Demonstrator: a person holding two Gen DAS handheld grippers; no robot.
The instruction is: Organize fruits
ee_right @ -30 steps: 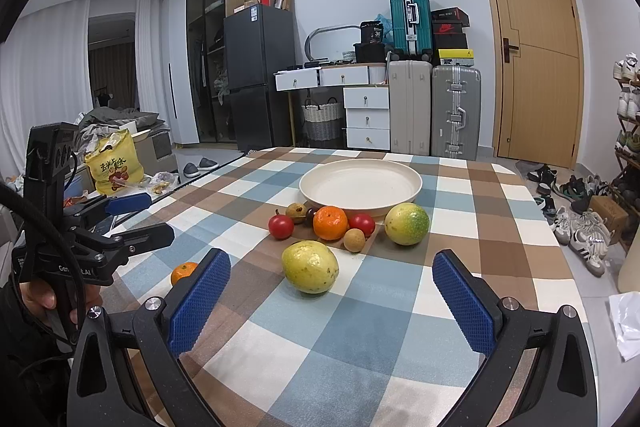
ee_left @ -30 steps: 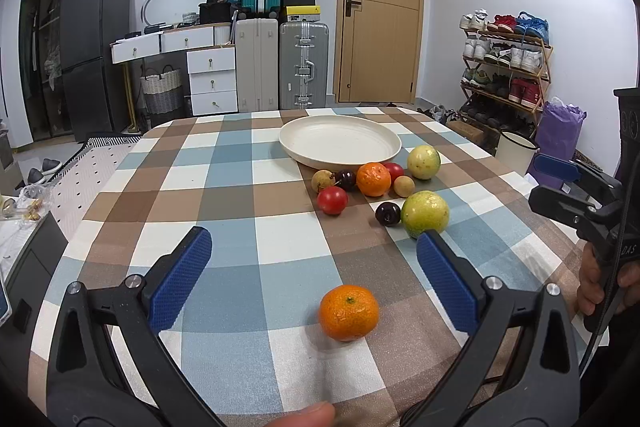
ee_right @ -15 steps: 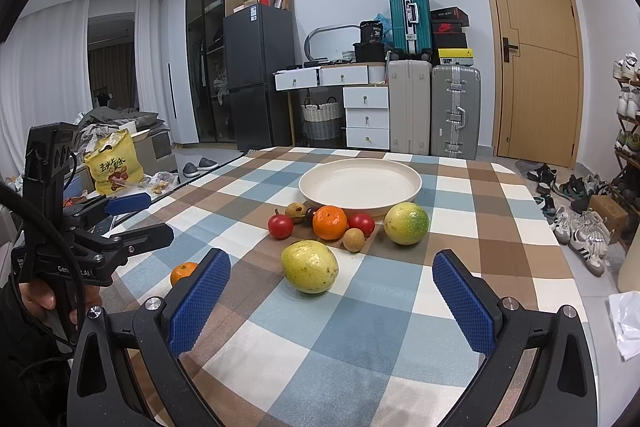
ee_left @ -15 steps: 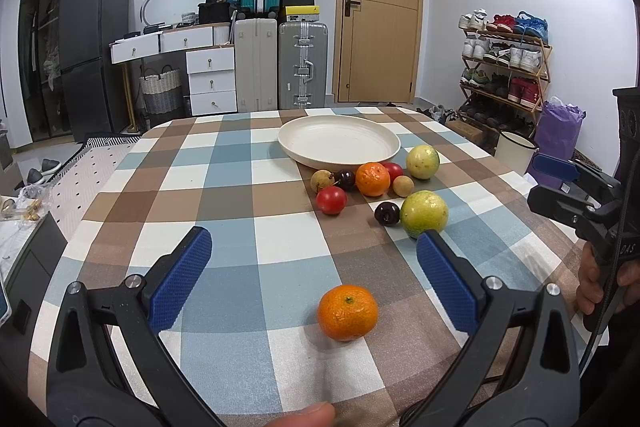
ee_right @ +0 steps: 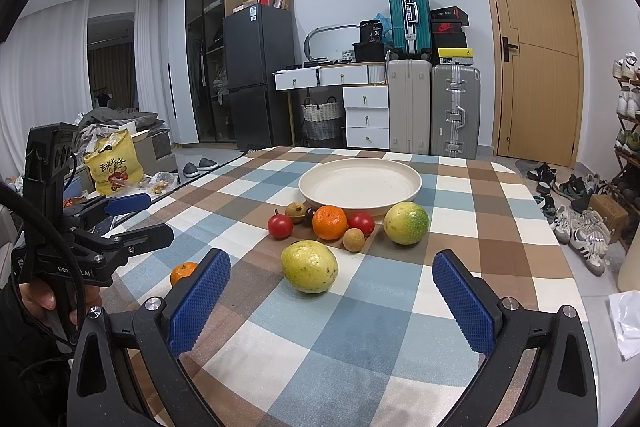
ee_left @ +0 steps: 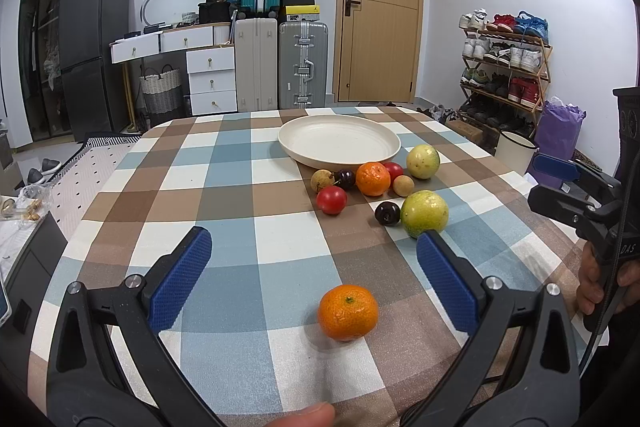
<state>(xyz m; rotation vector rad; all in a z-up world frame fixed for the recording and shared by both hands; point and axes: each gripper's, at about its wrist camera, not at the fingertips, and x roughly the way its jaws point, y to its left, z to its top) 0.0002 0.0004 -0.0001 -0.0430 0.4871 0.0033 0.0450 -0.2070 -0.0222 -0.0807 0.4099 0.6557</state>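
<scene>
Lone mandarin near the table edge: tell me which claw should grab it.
Left. The lone mandarin lies between the open left claw pads. The right claw, also open, faces the yellow-green fruit instead.

Lone orange mandarin [ee_left: 348, 311] near front table edge; mixed small fruits [ee_left: 372, 179] clustered mid-table, just before empty cream plate [ee_left: 339, 143]; two yellow-green fruits [ee_left: 424, 213] on right.
</scene>
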